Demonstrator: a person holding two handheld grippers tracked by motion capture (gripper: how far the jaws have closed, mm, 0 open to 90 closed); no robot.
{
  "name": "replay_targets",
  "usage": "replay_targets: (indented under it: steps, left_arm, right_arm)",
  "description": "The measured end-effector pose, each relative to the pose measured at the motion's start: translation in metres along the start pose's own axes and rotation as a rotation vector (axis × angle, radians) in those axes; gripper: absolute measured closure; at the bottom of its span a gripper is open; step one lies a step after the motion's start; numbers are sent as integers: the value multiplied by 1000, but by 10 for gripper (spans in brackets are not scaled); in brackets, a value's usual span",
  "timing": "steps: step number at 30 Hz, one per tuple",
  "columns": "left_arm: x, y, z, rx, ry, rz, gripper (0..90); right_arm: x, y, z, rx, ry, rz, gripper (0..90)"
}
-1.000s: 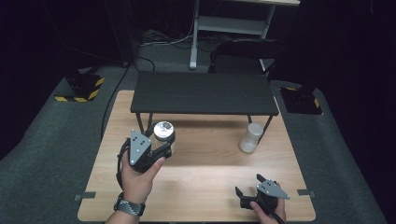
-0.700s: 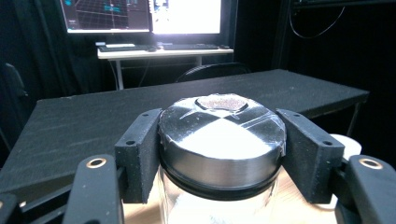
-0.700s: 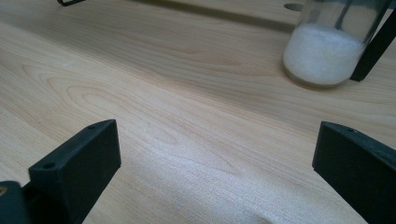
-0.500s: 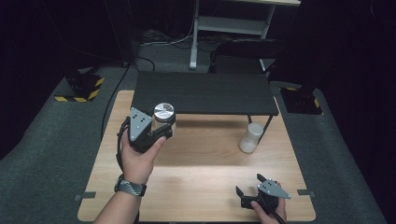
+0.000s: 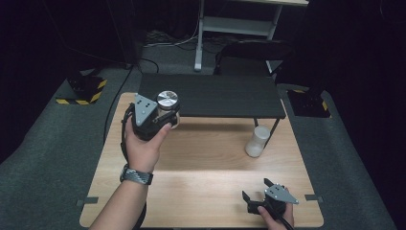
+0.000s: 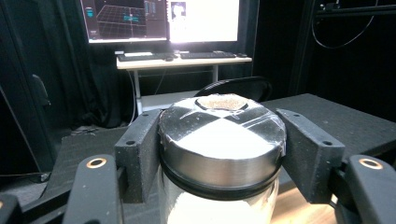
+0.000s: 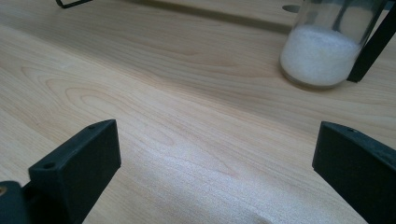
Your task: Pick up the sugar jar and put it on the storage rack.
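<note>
My left gripper (image 5: 165, 115) is shut on a glass jar (image 5: 167, 104) with a shiny metal lid and white powder inside, held in the air at the front left corner of the black shelf (image 5: 215, 96). In the left gripper view the jar (image 6: 222, 154) sits clamped between both black pads, and my left gripper (image 6: 222, 154) points toward the shelf top. A second jar of white powder (image 5: 257, 141) stands on the wooden table (image 5: 201, 163) under the shelf's right front edge. My right gripper (image 5: 261, 189) rests open low at the table's front right, its jaws wide with bare wood between them (image 7: 215, 154).
The black shelf stands on thin legs (image 5: 274, 129) across the back of the table. The second jar (image 7: 322, 51) stands beside a black leg (image 7: 371, 46) in the right gripper view. A desk with monitors (image 6: 163, 21) and an office chair (image 6: 236, 88) lie beyond the table.
My left gripper has lifted the jar off the table and carried it up and toward the shelf's front left corner. The right gripper has stayed put.
</note>
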State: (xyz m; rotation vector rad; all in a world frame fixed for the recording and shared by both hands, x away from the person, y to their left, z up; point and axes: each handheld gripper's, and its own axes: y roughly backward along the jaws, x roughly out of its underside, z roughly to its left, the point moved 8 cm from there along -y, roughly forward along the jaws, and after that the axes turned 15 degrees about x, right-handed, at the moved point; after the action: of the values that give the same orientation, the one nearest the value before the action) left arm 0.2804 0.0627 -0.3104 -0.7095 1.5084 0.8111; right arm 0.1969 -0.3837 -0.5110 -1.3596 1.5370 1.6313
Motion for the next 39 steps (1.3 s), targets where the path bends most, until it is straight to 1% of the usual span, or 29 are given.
replay_targets:
  steps: [1, 3, 5, 7, 9, 12, 13, 15, 17, 18, 19, 20, 22, 23, 25, 28, 30, 31, 36, 39]
  left_arm:
    - [-1, -3, 1, -5, -2, 1, 346]
    - [-4, -9, 2, -7, 9, 2, 346]
    - [-5, -11, 3, -11, 5, 6, 346]
    - [-6, -17, 3, -29, 3, 9, 346]
    - [-7, -23, 8, -40, 13, 14, 346]
    - [-5, -29, 14, -37, 22, 6, 346]
    - [-5, -31, 16, -30, 33, 0, 346]
    - [-9, -40, 18, -48, 6, 5, 346]
    - [-10, -42, 19, -53, 9, 4, 346]
    - [-10, -44, 20, -54, 14, 8, 346]
    - [-11, -50, 22, -64, 27, 9, 346]
    - [-11, -50, 22, -64, 27, 9, 346]
    - [-11, -54, 24, -81, 26, 13, 346]
    - [-11, -59, 26, -96, 26, 18, 346]
    - [-11, -61, 28, -97, 30, 19, 346]
    - [-11, -65, 30, -109, 26, 25, 346]
    - [-10, -69, 32, -115, 30, 29, 346]
    - [-9, -71, 33, -119, 25, 29, 346]
    - [-7, -74, 33, -114, 27, 19, 346]
    - [-8, -76, 34, -119, 23, 32, 345]
  right_arm:
    - [0, 0, 0, -2, -2, -1, 5]
    - [0, 0, -1, -4, -3, -2, 5]
    - [0, 0, -1, -5, -4, -1, 5]
    - [0, -1, -2, -7, -6, -3, 5]
    - [0, -1, -3, -10, -8, -4, 5]
    - [1, 0, -2, -12, 1, -8, 5]
    - [1, 0, -2, -11, 3, -8, 5]
    - [1, 0, -1, -12, 10, -11, 5]
    - [1, 0, -1, -12, 14, -12, 5]
    - [1, 0, -1, -12, 15, -12, 5]
    - [1, 0, -1, -14, 15, -12, 5]
    - [1, 0, -1, -14, 15, -12, 5]
    - [0, 0, -2, -22, 19, -13, 5]
    - [0, 0, -2, -22, 15, -13, 5]
    - [0, -1, -1, -25, 23, -13, 5]
    - [1, 0, -1, -25, 29, -20, 5]
    - [1, 0, -1, -28, 23, -19, 5]
    - [1, 0, -2, -29, 20, -17, 5]
    - [0, -1, -1, -33, 28, -19, 5]
    - [1, 0, 0, -31, 40, -24, 5]
